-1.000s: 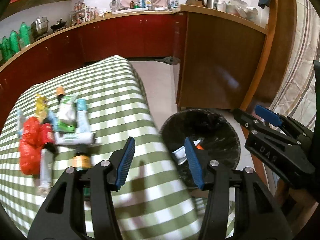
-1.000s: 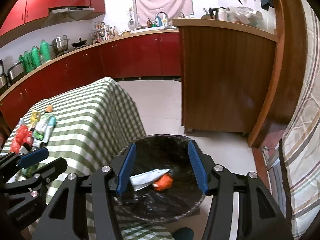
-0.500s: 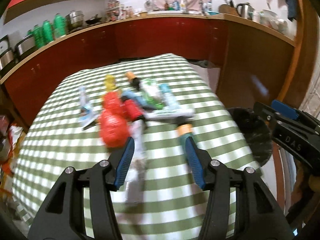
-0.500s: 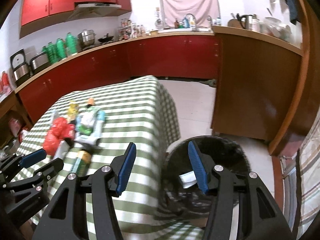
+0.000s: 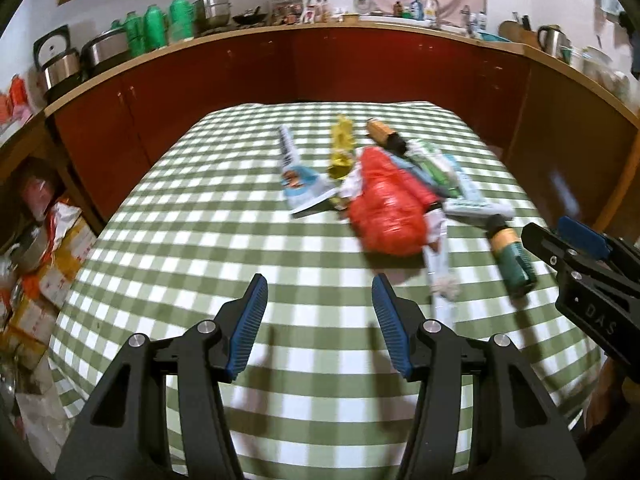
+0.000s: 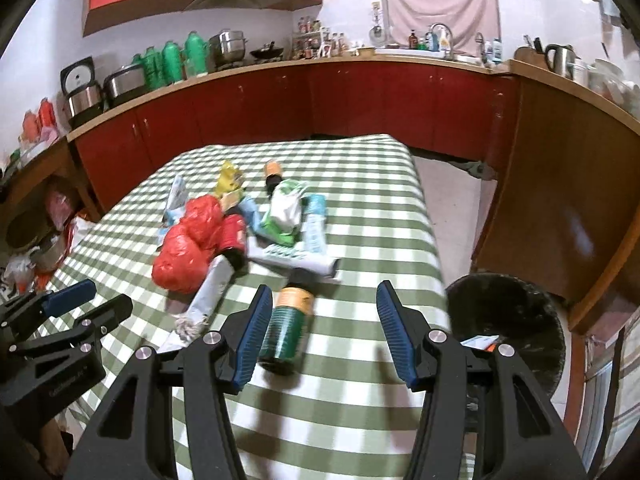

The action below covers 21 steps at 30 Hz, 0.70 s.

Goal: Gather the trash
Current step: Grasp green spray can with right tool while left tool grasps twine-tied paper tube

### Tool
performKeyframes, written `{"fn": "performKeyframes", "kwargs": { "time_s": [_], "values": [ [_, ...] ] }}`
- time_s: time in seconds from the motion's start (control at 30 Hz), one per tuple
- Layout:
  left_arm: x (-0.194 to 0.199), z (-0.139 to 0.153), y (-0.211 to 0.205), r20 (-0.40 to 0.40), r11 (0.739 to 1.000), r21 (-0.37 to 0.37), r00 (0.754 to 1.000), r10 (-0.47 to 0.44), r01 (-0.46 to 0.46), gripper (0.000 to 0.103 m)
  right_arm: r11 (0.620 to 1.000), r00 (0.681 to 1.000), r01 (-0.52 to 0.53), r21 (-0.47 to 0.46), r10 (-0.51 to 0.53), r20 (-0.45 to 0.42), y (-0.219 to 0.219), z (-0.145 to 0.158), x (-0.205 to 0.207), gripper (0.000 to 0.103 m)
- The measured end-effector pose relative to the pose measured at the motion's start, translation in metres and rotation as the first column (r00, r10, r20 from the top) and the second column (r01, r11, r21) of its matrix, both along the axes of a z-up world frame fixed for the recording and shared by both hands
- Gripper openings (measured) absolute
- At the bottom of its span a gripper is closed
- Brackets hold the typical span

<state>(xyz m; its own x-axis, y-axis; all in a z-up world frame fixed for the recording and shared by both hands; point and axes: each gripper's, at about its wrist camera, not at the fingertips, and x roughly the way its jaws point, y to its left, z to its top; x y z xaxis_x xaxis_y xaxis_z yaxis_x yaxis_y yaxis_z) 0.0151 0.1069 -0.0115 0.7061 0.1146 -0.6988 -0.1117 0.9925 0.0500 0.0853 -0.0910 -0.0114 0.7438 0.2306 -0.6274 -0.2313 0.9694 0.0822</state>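
A heap of trash lies on the green-checked table (image 5: pixel 200 240): a crumpled red plastic bag (image 5: pixel 384 208) (image 6: pixel 188 248), a dark green bottle with an orange label (image 5: pixel 512 256) (image 6: pixel 286 324), a yellow wrapper (image 5: pixel 342 146), white and blue tubes and packets. My left gripper (image 5: pixel 320 320) hangs open over bare cloth, short of the red bag. Over the table's near edge my right gripper (image 6: pixel 320 328) is open too, the green bottle lying just inside its left finger. A black-lined bin (image 6: pixel 508 324) stands on the floor right of the table with some paper in it.
Red kitchen cabinets (image 6: pixel 320 100) with pots and green bottles run behind the table. A wooden counter side (image 6: pixel 560 208) stands to the right beyond the bin. Boxes and bags (image 5: pixel 44 264) clutter the floor at the left.
Both grippers have swung left, away from the bin, and now face the trash heap on the table. Both stayed open and empty.
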Motion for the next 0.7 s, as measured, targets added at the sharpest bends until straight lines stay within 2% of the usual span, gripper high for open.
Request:
{"fn": "performKeyframes", "kwargs": {
  "time_s": [0.2,0.4,0.43,0.7],
  "values": [
    [0.001,-0.003,0.011,-0.004,1.000,-0.019,1.000,0.015,-0.015,0.053,0.999,0.999,-0.008,-0.032,0.007,-0.037,0.016,-0.008,0.006,0.052],
    [0.001,-0.005,0.013,-0.007,0.999,-0.033,1.000,0.007,-0.007,0.053,0.998,0.996,-0.023,-0.062,0.018,-0.085,0.023,-0.017,0.010,0.032],
    [0.002,-0.005,0.012,-0.008,0.999,-0.035,1.000,0.006,-0.006,0.054,0.998,0.996,-0.026,-0.063,0.021,-0.090,0.024,-0.019,0.011,0.024],
    [0.004,-0.005,-0.001,-0.003,0.999,-0.043,1.000,-0.009,0.009,0.054,0.997,0.997,-0.032,-0.066,0.027,-0.068,0.018,-0.018,0.003,0.024]
  ]
}}
